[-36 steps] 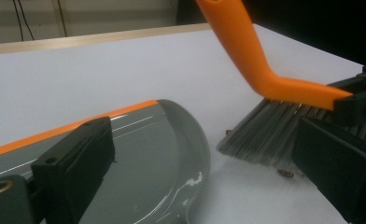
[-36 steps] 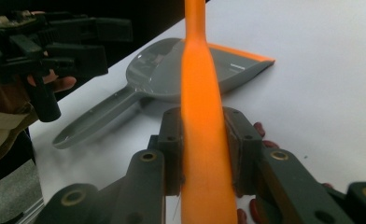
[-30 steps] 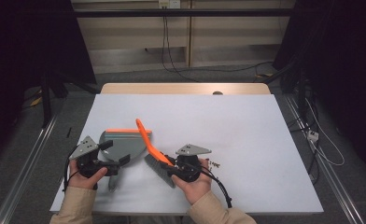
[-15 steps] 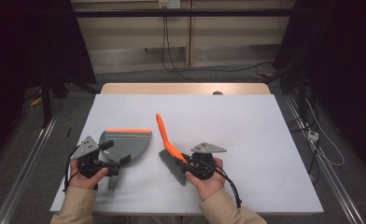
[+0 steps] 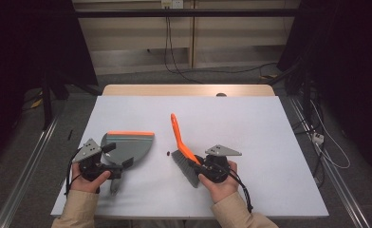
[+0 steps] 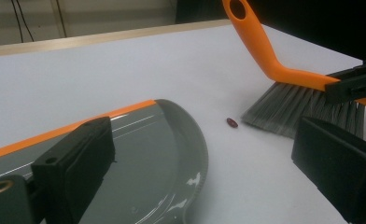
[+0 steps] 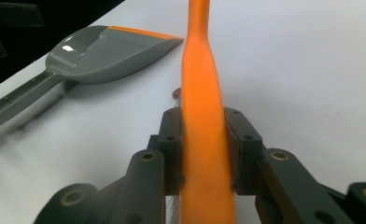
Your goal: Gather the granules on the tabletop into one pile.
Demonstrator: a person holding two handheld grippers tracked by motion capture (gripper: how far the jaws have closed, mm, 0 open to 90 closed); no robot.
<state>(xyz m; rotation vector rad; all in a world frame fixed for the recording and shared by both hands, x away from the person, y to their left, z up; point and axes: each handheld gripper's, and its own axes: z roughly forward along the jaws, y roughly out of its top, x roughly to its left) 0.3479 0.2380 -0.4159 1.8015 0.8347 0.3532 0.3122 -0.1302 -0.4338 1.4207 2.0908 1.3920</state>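
A small dark bean-like crumb (image 5: 168,153) lies on the white table (image 5: 279,133), in the gap between a grey dustpan (image 5: 127,145) and a hand brush (image 5: 184,153). The brush, clamped at the base of its orange handle by the right tool (image 5: 199,167), has swung away from the pan within the last second: a moment ago it lay across the pan's mouth, and now it stands clear to the crumb's right, bristles down on the table just beside it. That reads as a wind-up for a sweeping stroke toward the pan. The brush's long axis runs from the bristle head near the person up and away, its handle tip pointing toward the table's far edge and leaning slightly left. The dustpan lies flat, its orange lip facing the far edge, its rounded side toward the crumb. The left tool (image 5: 107,164) holds the pan's handle at the near end; whether its jaws truly pinch it cannot be told.
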